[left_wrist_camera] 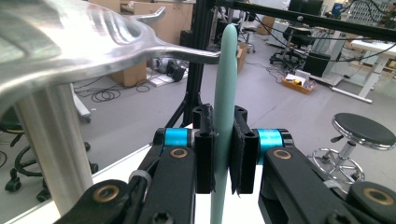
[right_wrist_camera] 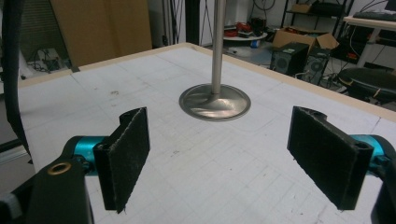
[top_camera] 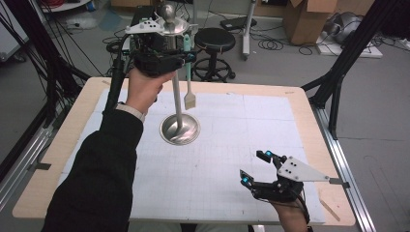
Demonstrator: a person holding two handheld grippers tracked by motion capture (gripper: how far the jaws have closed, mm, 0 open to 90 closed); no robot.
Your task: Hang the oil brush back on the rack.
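left gripper [top_camera: 186, 56]: clamped on mint spatula [top_camera: 189, 99] handle, held high by the far-side stand's [top_camera: 179, 128] hook top | right gripper [top_camera: 255, 167]: jaws apart, idle near right | step: lift handle hole squarely over hook, keep blade hanging plumb

Mint-green brush [top_camera: 187, 72]: slim rounded handle, flat pale bristle head at bottom end. Hangs upright, head down, well above white gridded surface [top_camera: 232, 145]. Handle clamped between black pads of left hand-held gripper [left_wrist_camera: 226, 156], upper end rising above pads. Sits just beside steel pole of metal stand [top_camera: 180, 128], under stand's top hooks; round shiny base rests mid-surface.
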